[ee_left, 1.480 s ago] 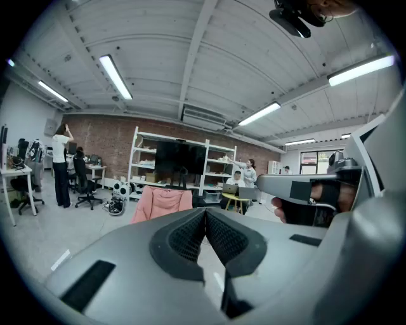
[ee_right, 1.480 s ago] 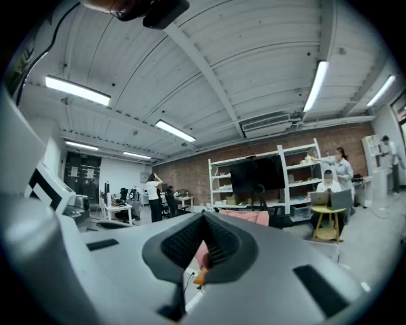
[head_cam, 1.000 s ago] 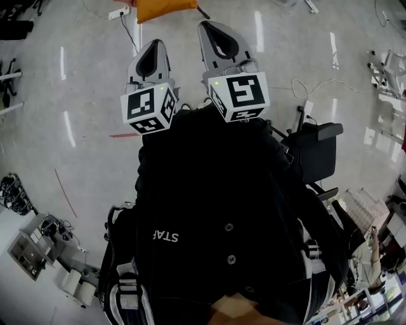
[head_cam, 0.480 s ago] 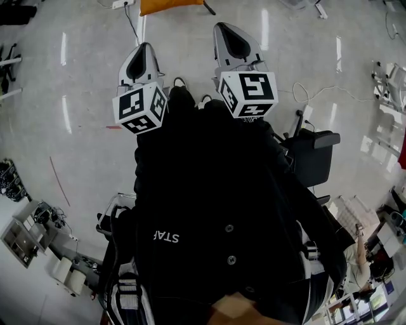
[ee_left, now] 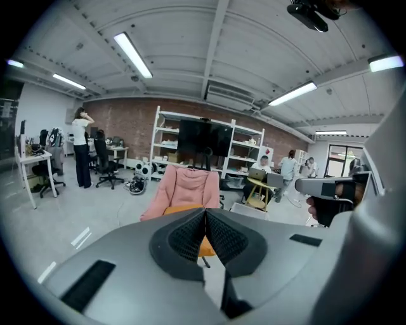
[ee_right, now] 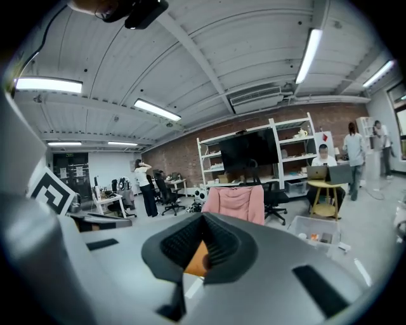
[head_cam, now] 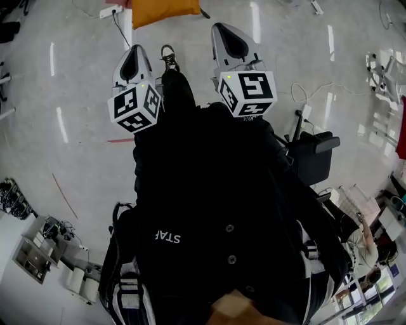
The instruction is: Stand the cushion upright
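We hold both claws shut and empty: left claw (head_cam: 134, 54) at 11 o'clock, right claw (head_cam: 229, 35) at 12. The orange cushion (head_cam: 163, 11) rests ahead at 12, on a pink chair (ee_left: 187, 187).

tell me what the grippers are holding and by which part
Nothing is held. The left gripper and right gripper are both shut and empty; the orange cushion is ahead of them, untouched.
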Action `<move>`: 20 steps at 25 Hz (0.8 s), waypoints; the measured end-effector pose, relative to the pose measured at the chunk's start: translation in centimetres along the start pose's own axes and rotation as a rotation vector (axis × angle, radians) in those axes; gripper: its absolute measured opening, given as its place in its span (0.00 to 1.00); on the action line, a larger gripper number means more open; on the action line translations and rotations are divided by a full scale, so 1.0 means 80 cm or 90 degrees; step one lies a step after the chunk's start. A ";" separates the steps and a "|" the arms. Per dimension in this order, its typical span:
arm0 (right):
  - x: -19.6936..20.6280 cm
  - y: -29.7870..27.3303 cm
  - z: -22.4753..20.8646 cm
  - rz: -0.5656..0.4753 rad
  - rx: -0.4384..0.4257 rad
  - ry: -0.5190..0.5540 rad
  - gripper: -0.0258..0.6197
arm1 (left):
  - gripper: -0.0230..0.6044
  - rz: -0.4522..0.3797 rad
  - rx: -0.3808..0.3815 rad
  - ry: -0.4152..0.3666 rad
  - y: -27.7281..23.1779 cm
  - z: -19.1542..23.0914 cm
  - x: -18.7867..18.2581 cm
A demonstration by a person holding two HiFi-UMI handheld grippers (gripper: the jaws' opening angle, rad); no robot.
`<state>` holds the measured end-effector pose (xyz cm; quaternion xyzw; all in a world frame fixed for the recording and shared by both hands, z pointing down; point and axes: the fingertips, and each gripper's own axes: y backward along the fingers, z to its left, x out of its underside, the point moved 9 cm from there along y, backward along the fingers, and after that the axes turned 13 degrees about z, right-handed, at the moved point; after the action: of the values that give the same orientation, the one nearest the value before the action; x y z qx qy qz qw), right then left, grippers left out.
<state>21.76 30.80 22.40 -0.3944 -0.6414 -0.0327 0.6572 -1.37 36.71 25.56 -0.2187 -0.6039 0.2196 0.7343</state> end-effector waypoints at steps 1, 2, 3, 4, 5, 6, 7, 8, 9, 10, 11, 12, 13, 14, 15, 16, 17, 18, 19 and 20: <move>-0.010 -0.022 -0.003 0.001 0.002 0.001 0.05 | 0.04 0.001 0.004 -0.001 -0.019 0.008 -0.012; -0.021 -0.046 -0.006 0.003 0.002 0.002 0.05 | 0.04 0.001 0.008 -0.003 -0.037 0.017 -0.025; -0.033 -0.070 -0.007 0.004 0.004 0.004 0.05 | 0.04 0.003 0.013 -0.006 -0.055 0.027 -0.039; -0.046 -0.095 -0.009 0.006 0.005 0.003 0.05 | 0.04 0.007 0.018 -0.008 -0.072 0.038 -0.053; -0.059 -0.119 -0.009 0.011 0.006 0.001 0.05 | 0.04 0.012 0.023 -0.009 -0.090 0.050 -0.067; -0.071 -0.144 -0.009 0.019 0.003 0.000 0.05 | 0.04 0.020 0.029 -0.010 -0.107 0.062 -0.080; -0.082 -0.170 -0.008 0.033 -0.002 0.002 0.05 | 0.04 0.030 0.033 -0.010 -0.125 0.074 -0.092; -0.091 -0.195 -0.007 0.049 -0.008 0.004 0.05 | 0.04 0.041 0.038 -0.011 -0.144 0.085 -0.104; -0.100 -0.219 -0.006 0.064 -0.012 0.005 0.05 | 0.04 0.053 0.044 -0.011 -0.163 0.097 -0.116; -0.107 -0.242 -0.005 0.075 -0.016 0.004 0.05 | 0.04 0.065 0.051 -0.012 -0.182 0.108 -0.127; -0.115 -0.263 -0.003 0.085 -0.018 0.002 0.05 | 0.04 0.075 0.058 -0.014 -0.199 0.119 -0.138; -0.122 -0.284 -0.002 0.094 -0.017 -0.001 0.05 | 0.04 0.083 0.064 -0.017 -0.216 0.131 -0.149; -0.129 -0.303 -0.002 0.102 -0.014 -0.004 0.05 | 0.04 0.091 0.069 -0.020 -0.232 0.141 -0.160; -0.136 -0.321 -0.002 0.110 -0.012 -0.005 0.05 | 0.04 0.097 0.074 -0.023 -0.248 0.151 -0.171; -0.143 -0.336 -0.001 0.118 -0.009 -0.006 0.05 | 0.04 0.102 0.080 -0.025 -0.264 0.161 -0.182; -0.148 -0.350 -0.001 0.125 -0.007 -0.005 0.05 | 0.04 0.106 0.087 -0.027 -0.278 0.169 -0.191; -0.153 -0.363 -0.001 0.132 -0.005 -0.003 0.05 | 0.04 0.111 0.094 -0.031 -0.293 0.176 -0.200; -0.156 -0.375 -0.002 0.139 -0.004 -0.002 0.05 | 0.04 0.116 0.101 -0.036 -0.307 0.183 -0.208; -0.158 -0.386 -0.003 0.146 -0.003 0.000 0.05 | 0.04 0.122 0.108 -0.042 -0.321 0.188 -0.215; -0.159 -0.397 -0.006 0.154 -0.002 0.002 0.06 | 0.04 0.130 0.114 -0.050 -0.335 0.193 -0.220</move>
<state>2.50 2.85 26.51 -0.4699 -0.5882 0.0453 0.6566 -18.04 5.58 30.03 -0.2040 -0.5848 0.3541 0.7007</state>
